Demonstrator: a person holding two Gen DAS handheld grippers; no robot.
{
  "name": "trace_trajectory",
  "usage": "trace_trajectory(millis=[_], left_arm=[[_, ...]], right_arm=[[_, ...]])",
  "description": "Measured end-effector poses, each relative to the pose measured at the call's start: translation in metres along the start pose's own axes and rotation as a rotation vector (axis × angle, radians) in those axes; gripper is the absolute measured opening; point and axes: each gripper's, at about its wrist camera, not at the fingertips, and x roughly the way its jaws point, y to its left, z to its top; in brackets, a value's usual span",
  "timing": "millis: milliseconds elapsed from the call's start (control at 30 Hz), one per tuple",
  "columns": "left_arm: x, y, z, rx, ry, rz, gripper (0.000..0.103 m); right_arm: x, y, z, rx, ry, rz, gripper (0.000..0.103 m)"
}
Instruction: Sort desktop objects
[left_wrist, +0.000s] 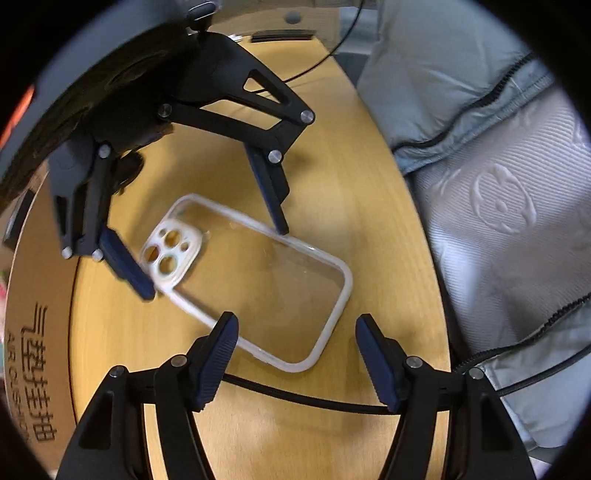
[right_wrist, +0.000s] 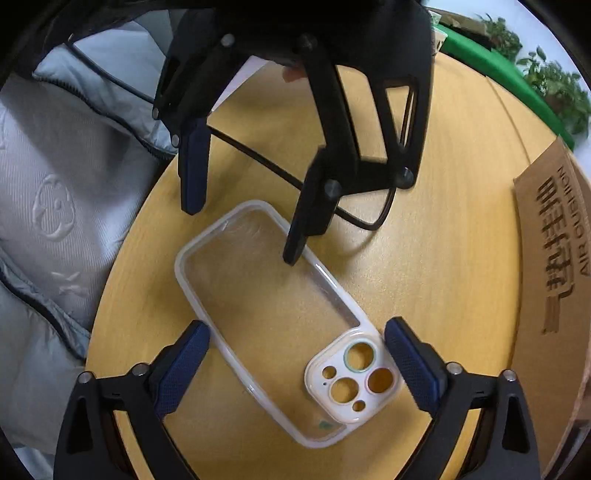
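A clear phone case (left_wrist: 258, 280) with a white rim and white camera cut-out lies flat on the round wooden table (left_wrist: 332, 184). It also shows in the right wrist view (right_wrist: 266, 306). My left gripper (left_wrist: 295, 328) is open, its fingers over the case's bottom end. In the right wrist view it (right_wrist: 243, 232) straddles that same end. My right gripper (right_wrist: 295, 339) is open over the camera end of the case. In the left wrist view it (left_wrist: 218, 262) has one fingertip at each long edge of the case.
A black cable (left_wrist: 295, 397) runs across the table near the case's bottom end. A brown cardboard box (right_wrist: 554, 258) with printed lettering stands beside the table. A grey padded jacket (left_wrist: 480, 184) lies against the table's other side. Green plants (right_wrist: 546, 74) are beyond.
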Motion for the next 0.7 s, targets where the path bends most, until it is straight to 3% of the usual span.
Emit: trace_trajectory(millis=[133, 367, 600, 700], left_arm=[[-0.006, 0.003, -0.007, -0.089, 0.014, 0.073, 0.066], [-0.031, 0.017, -0.020, -0.261, -0.099, 0.119, 0.066], [-0.016, 0.020, -0.015, -0.209, -0.023, 0.130, 0.066], [-0.007, 0.032, -0.010, -0.192, -0.004, 0.131, 0.066]], right_arm=[[0.003, -0.014, -0.009, 0.112, -0.011, 0.035, 0.100], [-0.003, -0.011, -0.034, 0.395, -0.080, -0.066, 0.100], [-0.010, -0.013, -0.059, 0.877, -0.148, -0.226, 0.101], [-0.013, -0.010, -0.058, 0.938, -0.232, -0.178, 0.100]])
